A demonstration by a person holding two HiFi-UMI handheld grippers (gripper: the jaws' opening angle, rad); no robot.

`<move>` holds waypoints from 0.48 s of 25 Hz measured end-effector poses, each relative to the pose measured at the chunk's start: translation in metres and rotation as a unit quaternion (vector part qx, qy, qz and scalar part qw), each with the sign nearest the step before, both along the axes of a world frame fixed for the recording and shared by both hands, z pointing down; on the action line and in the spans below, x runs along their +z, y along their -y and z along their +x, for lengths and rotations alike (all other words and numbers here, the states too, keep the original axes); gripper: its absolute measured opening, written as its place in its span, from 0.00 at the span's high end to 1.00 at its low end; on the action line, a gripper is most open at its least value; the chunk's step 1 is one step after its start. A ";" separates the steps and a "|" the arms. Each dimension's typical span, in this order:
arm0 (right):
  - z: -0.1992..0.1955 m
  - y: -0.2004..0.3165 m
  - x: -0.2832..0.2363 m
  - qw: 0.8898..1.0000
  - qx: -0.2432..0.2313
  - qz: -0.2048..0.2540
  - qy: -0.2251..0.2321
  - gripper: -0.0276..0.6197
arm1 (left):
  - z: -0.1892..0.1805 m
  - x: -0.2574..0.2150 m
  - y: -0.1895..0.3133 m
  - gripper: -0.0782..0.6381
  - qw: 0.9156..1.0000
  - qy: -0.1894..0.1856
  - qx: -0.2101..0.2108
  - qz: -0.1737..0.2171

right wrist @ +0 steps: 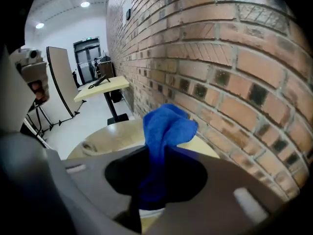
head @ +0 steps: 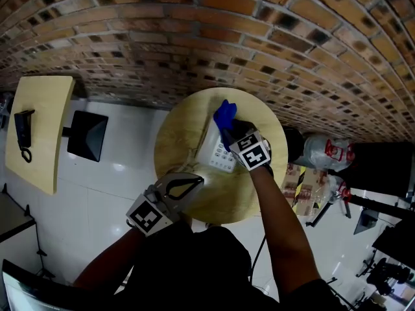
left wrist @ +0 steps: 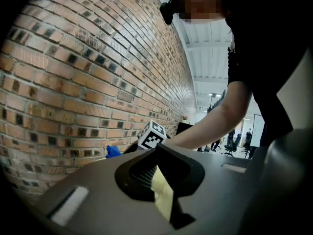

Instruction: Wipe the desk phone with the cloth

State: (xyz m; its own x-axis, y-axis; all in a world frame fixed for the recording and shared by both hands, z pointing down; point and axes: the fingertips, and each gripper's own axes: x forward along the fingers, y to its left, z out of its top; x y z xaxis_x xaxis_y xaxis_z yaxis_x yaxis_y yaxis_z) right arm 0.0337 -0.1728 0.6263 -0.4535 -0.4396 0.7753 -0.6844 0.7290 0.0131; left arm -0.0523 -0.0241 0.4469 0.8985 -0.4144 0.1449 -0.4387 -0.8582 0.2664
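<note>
Two grippers — right gripper [head: 228,130] tight on cloth [head: 224,113] over half-hidden desk phone [head: 217,153], left gripper [head: 197,181] closed, empty
</note>
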 end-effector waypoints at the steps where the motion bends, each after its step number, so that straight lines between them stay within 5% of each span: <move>1: -0.006 0.011 0.003 1.000 -0.001 -0.007 -0.002 0.82 | -0.003 0.001 0.000 0.89 1.000 0.002 -0.002 -0.002; 6: -0.036 0.021 0.021 0.998 -0.030 -0.057 -0.017 0.82 | -0.020 0.004 0.001 0.89 1.000 0.001 -0.021 -0.009; 12: -0.079 -0.056 0.035 0.991 -0.107 -0.063 -0.042 0.82 | -0.033 0.011 0.001 0.89 1.000 0.002 -0.026 -0.009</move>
State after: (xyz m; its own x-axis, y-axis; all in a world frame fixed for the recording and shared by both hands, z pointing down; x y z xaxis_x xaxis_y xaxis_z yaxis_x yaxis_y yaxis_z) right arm -0.0449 -0.1167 0.6614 -0.4577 -0.2370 0.8569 -0.5136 0.8572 -0.0373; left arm -0.0851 -0.0251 0.4575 0.8756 -0.4571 0.1563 -0.4831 -0.8296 0.2800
